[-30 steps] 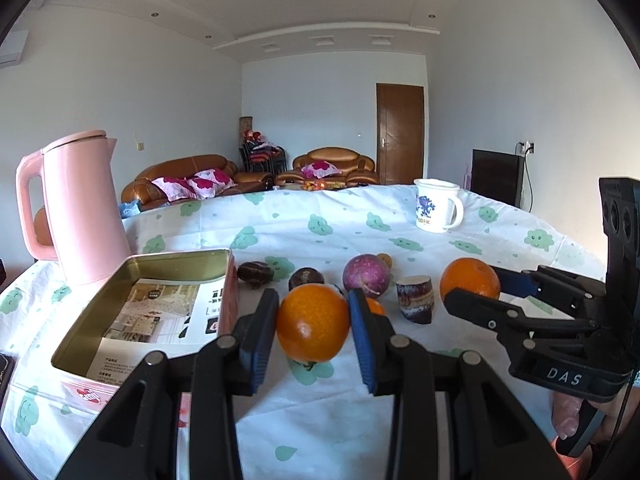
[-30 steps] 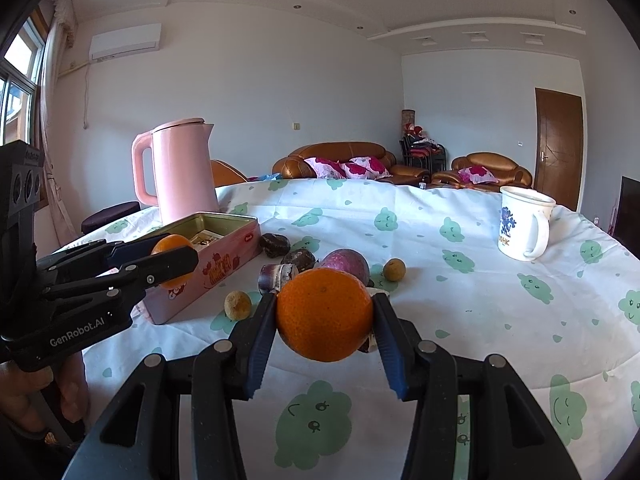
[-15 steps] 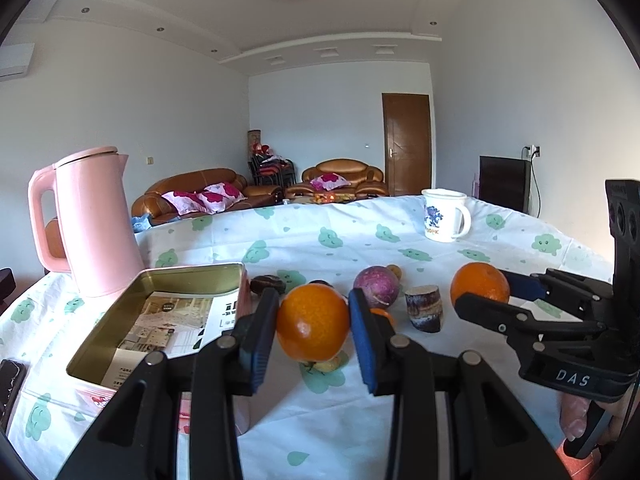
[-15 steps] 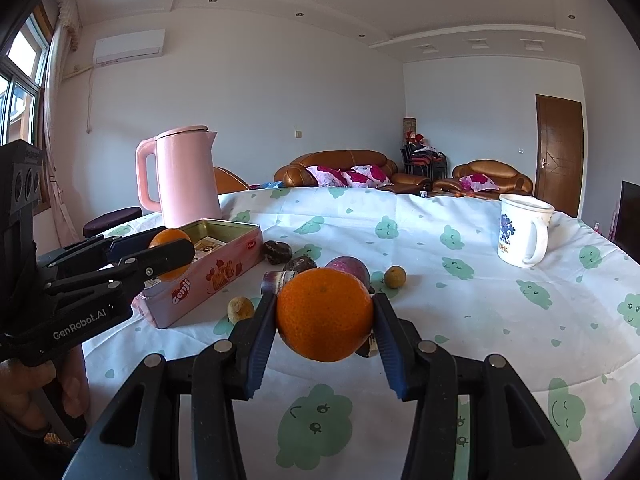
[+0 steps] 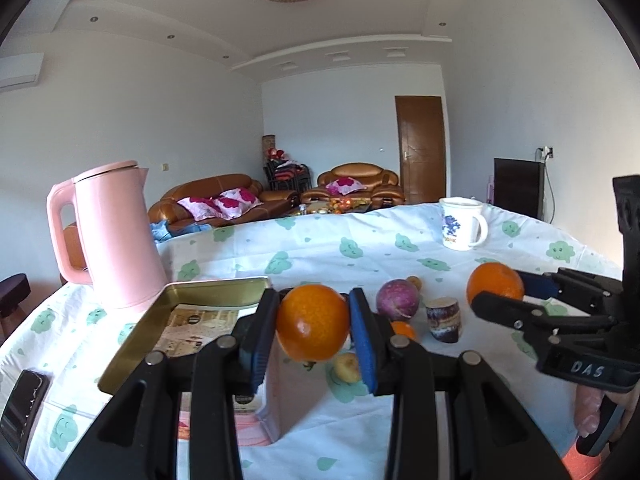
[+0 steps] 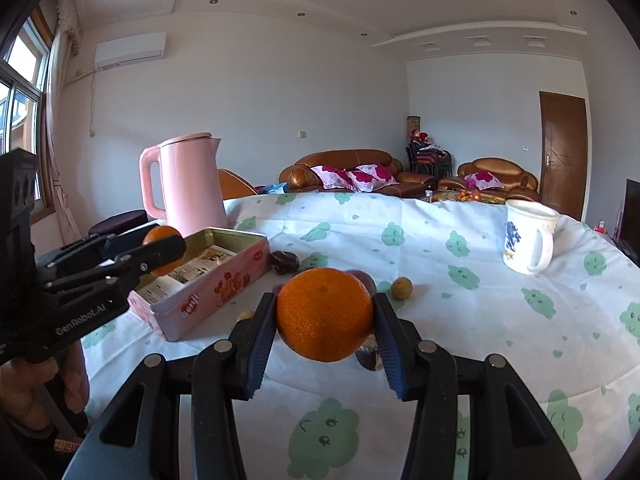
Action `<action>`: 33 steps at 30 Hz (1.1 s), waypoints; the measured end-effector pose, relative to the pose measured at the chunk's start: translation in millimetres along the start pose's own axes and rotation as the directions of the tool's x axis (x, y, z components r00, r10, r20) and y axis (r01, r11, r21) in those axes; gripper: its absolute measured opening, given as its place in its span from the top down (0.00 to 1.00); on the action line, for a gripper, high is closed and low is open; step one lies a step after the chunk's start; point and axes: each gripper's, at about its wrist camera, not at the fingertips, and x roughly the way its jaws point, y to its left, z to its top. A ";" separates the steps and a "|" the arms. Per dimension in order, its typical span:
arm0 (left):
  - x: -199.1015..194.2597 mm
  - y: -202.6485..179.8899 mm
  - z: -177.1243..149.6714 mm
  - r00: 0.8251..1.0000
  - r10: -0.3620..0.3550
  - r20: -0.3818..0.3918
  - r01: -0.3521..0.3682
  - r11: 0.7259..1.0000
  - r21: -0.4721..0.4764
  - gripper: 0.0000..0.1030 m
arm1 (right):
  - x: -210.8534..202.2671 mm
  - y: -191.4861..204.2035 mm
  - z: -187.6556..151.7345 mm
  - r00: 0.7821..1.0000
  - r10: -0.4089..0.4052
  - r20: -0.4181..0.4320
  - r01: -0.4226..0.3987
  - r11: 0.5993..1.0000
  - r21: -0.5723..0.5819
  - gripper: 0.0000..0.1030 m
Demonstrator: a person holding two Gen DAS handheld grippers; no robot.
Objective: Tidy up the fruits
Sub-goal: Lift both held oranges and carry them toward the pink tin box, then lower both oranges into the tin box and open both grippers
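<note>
Nearest, the left hand-held gripper is clamped on an orange, its blue pads pressing both sides of the fruit, which is held clear of the surface at the near right corner of the open tin. The right hand-held gripper likewise grips a second orange between its pads, raised above the surface. In the left wrist view this second orange appears at the right, held in the other tool. Just beyond the left gripper, a small yellowish fruit and a small orange fruit lie on the cloud-patterned cloth. Farther on stand a purple round fruit and, to its right, a short dark cup; a small tan fruit lies behind them, and a dark fruit lies beside the tin's far right side. The tin holds printed paper. A pink kettle stands far left; a white mug stands far right. Sofas line the far wall.
</note>
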 end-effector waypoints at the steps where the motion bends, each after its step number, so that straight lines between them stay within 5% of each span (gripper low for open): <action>1: 0.9 2.5 1.1 1.000 0.005 -0.006 -0.005 1.000 -0.003 0.64 | 0.3 1.1 2.5 1.000 0.006 -0.001 -0.006 1.000 0.000 0.52; 33: 38.5 95.3 14.2 0.974 0.162 -0.155 -0.169 0.985 -0.034 0.64 | 91.2 71.6 92.6 0.981 0.165 -0.103 -0.177 0.977 -0.117 0.52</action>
